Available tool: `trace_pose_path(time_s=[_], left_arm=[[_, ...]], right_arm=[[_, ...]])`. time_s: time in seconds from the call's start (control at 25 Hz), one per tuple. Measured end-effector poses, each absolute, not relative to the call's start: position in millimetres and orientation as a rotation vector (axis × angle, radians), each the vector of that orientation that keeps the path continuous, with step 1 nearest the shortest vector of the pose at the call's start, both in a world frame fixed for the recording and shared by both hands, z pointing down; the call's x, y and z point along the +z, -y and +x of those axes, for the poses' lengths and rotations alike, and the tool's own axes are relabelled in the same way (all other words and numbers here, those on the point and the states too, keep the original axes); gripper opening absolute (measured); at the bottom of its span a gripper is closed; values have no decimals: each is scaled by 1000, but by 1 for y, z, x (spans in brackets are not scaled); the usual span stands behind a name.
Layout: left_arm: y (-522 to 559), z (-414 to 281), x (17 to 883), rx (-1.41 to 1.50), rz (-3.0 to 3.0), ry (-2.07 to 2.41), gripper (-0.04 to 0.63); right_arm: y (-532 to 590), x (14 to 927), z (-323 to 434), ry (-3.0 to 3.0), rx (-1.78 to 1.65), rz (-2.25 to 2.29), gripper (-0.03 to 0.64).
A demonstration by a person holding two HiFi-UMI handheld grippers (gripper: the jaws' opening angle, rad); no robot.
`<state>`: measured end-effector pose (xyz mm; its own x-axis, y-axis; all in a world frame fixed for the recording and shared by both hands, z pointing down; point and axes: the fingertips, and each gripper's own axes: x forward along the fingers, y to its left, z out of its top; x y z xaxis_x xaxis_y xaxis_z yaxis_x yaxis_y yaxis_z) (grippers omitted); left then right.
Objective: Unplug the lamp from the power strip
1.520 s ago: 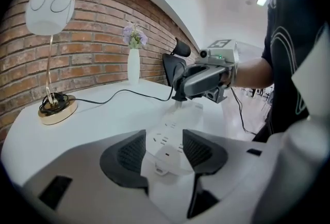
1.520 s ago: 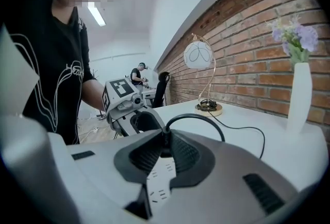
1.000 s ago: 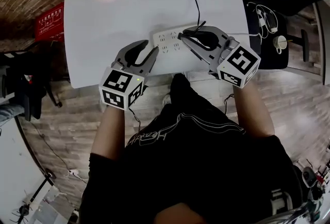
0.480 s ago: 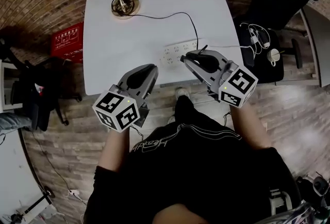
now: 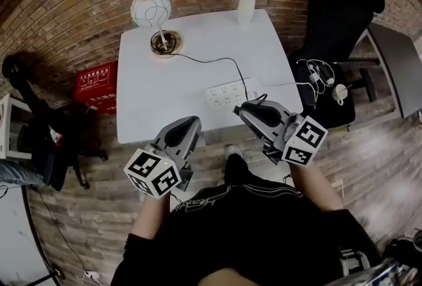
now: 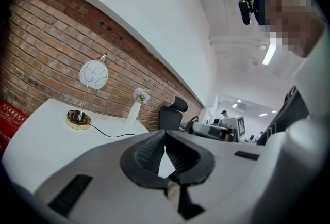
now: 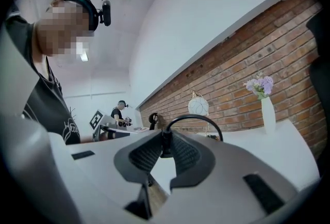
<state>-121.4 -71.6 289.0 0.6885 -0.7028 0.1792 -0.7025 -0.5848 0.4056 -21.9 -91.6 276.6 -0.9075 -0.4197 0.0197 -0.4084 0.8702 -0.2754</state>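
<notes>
Grips the lamp's black plug between the clenched fingers of the right gripper, clear of the power strip and just in front of its right end. Trails the black cord from the plug back across the white table to the lamp, upright at the far left corner. Holds the left gripper off the table's near edge, fingers pressed tip to tip with nothing between them. Shows a vase of flowers at the table's far edge, well apart from the strip.
</notes>
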Motion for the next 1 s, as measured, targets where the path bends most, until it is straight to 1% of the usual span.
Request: trace_pose_path(time_s=[0.24,0.44,1.0], left_arm=[[54,-117,266,-57,2491,1085,8],[42,-115,258,-51,2521,1090,7],[38,-116,262,-37,2521,1096,7]], right_arm=[[77,270,-19,-2979,-421,-711,31],[66,269,-21,-2980,-410,-708,31],[61,273,-24,-2997,-382,-710,31]])
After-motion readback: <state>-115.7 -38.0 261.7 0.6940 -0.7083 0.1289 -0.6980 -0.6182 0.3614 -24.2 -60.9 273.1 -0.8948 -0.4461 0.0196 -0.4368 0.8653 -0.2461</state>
